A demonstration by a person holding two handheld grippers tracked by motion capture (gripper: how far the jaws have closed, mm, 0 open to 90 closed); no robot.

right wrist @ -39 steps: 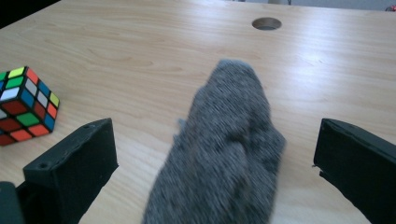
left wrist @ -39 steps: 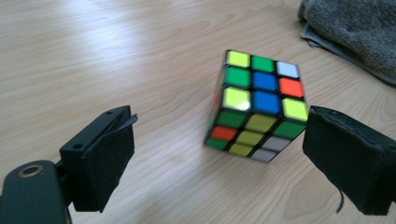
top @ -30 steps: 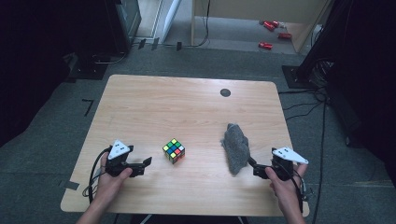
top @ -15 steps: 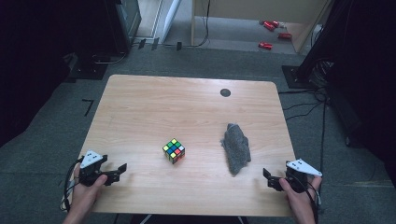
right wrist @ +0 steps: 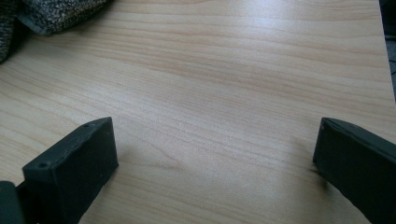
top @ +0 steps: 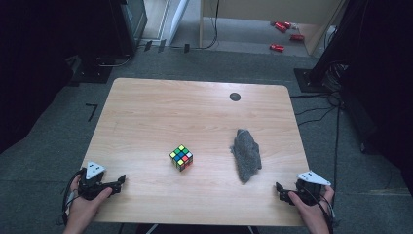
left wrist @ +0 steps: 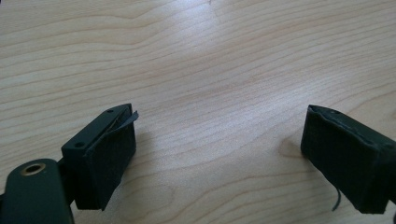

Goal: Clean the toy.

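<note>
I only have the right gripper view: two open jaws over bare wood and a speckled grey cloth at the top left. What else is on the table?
Observer: A colour cube sits near the middle, left of the grey cloth and apart from it.
Operator: Where is the other gripper?
Observer: The left gripper rests at the near left corner, jaws open and holding nothing.
Operator: Anything at the far side?
Observer: A small dark round spot near the table far edge.

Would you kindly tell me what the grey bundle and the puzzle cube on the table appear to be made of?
The grey bundle looks like soft knitted or woven fabric, matte: speckled texture and slumped folds. The puzzle cube seems hard glossy plastic, judging by its crisp coloured squares on black. The table looks like pale wood-grain laminate, possibly veneer.
</note>
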